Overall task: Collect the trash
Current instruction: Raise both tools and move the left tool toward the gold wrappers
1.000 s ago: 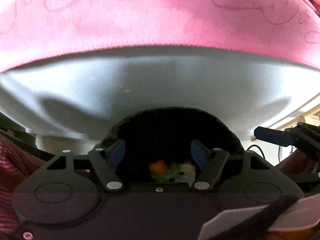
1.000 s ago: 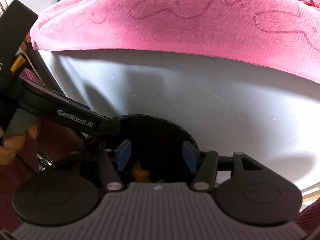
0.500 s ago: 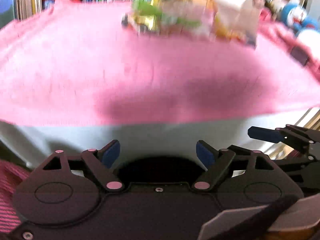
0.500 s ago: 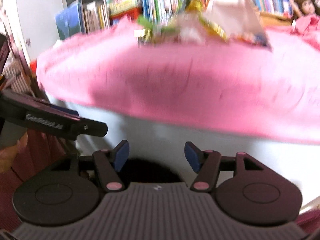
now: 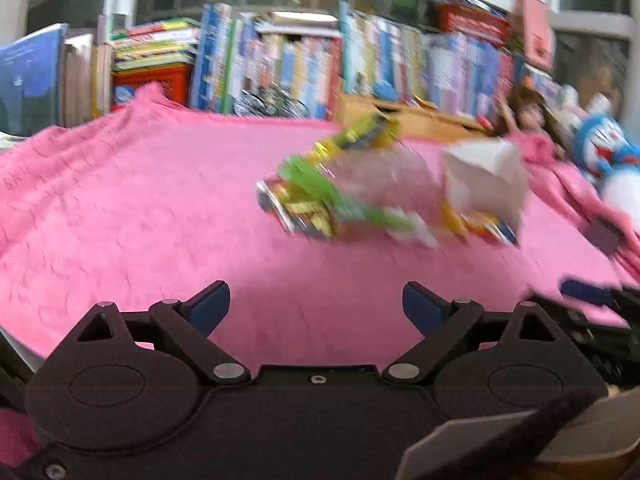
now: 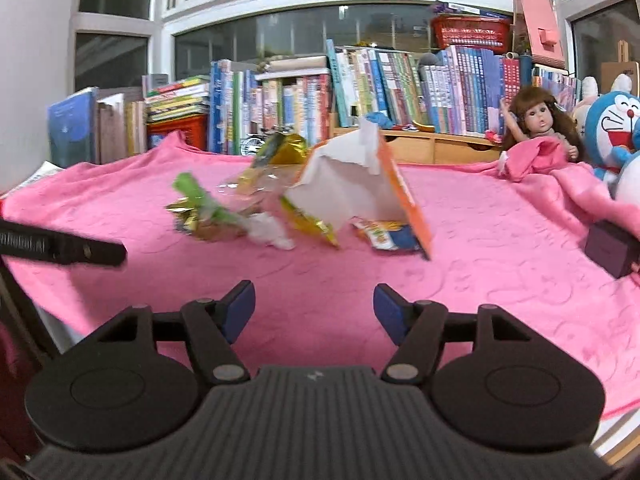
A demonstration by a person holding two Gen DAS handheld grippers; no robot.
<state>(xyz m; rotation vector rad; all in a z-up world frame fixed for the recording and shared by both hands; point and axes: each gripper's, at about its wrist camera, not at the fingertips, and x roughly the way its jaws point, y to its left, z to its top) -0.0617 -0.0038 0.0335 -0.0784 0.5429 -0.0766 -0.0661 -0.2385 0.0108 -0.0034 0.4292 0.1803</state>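
Wrappers [image 6: 208, 216] (crinkly foil) on plush blanket [image 6: 480, 264].

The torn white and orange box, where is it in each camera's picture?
Left wrist view: the torn box sits right of centre on the pink blanket, blurred, at the right end of the wrapper pile.
Right wrist view: the torn box stands near the middle, upright, with wrappers to its left.
Shared landmark: the green wrapper lies left of the box in both views.
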